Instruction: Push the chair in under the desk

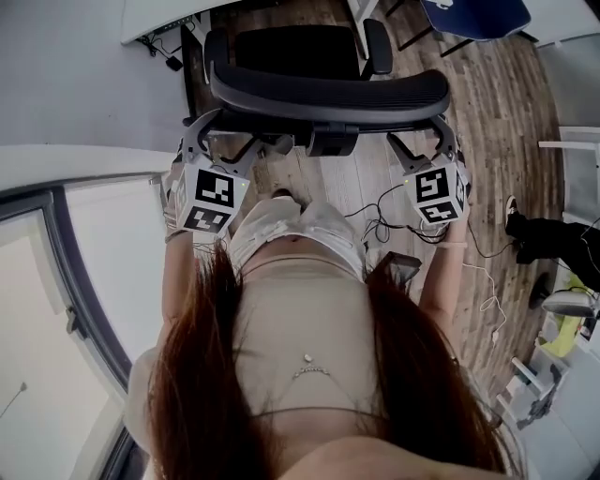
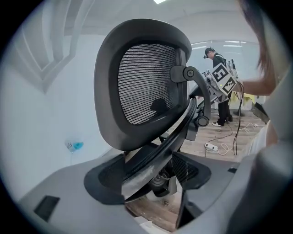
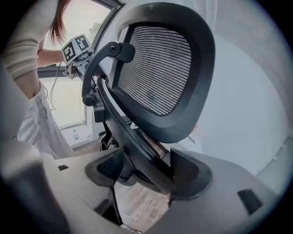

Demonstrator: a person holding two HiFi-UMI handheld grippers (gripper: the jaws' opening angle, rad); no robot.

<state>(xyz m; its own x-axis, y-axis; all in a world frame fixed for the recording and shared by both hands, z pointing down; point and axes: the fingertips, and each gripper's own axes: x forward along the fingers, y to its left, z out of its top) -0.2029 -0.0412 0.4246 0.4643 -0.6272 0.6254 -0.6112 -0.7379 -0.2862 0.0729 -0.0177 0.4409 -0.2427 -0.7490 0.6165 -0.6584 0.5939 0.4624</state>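
A black office chair stands in front of me on the wood floor, its seat [image 1: 292, 45] toward a white desk [image 1: 159, 17] at the far left. Its curved backrest top [image 1: 328, 94] lies right below me. My left gripper [image 1: 225, 141] clamps that backrest's left part and my right gripper [image 1: 424, 141] its right part. In the left gripper view the backrest's frame bar [image 2: 151, 160] runs between the two pads, under the mesh headrest [image 2: 146, 82]. The right gripper view has the same bar [image 3: 137, 151] filling the space between the pads, touching the right one.
Cables and a power strip [image 2: 210, 146] lie on the floor to my right [image 1: 380, 223]. Another person [image 2: 222, 87] stands farther right, near white furniture [image 1: 572, 150]. A blue chair [image 1: 473, 14] sits at the back right. A window frame and white ledge [image 1: 75, 164] run along my left.
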